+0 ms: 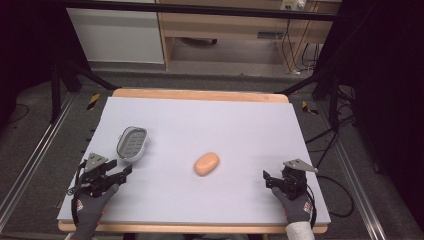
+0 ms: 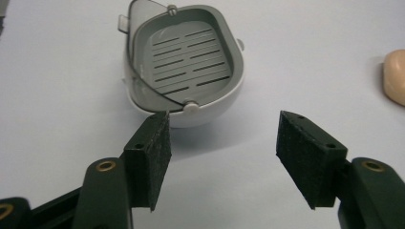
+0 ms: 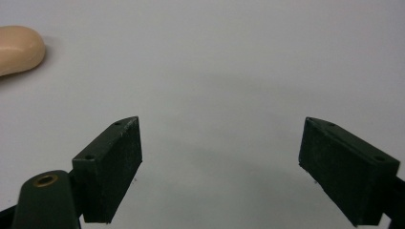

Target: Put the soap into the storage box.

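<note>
A grey and white soap dish [image 1: 132,143] with a slotted grey insert lies on the left part of the table; the left gripper view has the dish [image 2: 188,71] just beyond the left jaw's tip. A peach bar of soap [image 1: 206,163] lies near the table's middle, seen at the right edge of the left gripper view as the soap [image 2: 395,76] and at the top left of the right gripper view as the soap [image 3: 19,49]. My left gripper [image 1: 125,171] is open, just short of the dish. My right gripper [image 1: 266,178] is open over bare table at the front right.
The table [image 1: 240,125] has a pale lilac-grey top with a wooden rim. Dark stands and cables flank it on the floor. A wooden cabinet [image 1: 230,30] stands beyond the far edge.
</note>
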Tool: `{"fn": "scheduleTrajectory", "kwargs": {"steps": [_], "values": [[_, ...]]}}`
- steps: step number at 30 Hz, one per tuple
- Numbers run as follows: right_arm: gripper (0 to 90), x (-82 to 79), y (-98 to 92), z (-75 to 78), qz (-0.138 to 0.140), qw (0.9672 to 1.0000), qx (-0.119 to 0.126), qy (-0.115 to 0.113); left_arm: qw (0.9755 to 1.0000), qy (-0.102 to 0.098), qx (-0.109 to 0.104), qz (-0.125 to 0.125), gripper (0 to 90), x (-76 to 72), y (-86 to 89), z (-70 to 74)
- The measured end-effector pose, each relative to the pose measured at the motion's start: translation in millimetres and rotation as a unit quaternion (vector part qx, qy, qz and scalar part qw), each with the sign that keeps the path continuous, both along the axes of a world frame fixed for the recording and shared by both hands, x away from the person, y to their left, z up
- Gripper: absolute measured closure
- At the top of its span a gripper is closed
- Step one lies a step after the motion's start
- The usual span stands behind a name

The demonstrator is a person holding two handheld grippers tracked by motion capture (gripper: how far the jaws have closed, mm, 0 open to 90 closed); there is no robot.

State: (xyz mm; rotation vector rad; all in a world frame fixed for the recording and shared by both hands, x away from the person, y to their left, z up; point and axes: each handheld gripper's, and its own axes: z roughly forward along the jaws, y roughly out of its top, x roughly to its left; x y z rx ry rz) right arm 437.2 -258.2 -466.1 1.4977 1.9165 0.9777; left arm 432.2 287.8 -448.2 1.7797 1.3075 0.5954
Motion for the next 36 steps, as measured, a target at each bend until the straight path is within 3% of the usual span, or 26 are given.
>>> {"fn": "scheduleTrajectory", "kwargs": {"steps": [4, 9, 26, 36], "values": [[15.9, 1.6, 2.9, -0.7, -0.003, 0.9998, -0.013, 0.017, 1.0000, -0.005, -0.004, -0.005, 36.3, -2.5, -4.7, 3.5], [15.7, 0.3, 3.2, -0.3, -0.006, 0.9998, -0.015, 0.012, 0.9997, -0.009, -0.019, -0.015, 35.9, -4.5, -8.3, 7.6], [14.3, 0.6, 1.0, -0.5, -0.006, 0.9999, -0.009, 0.010, 0.9991, -0.019, -0.006, -0.037, 32.4, -4.6, -26.7, 16.9], [13.8, 1.0, 4.8, 0.9, 0.005, 0.9999, -0.007, 0.014, 0.9983, -0.012, 0.003, -0.057, 30.8, 1.6, -39.5, 23.5]]}}
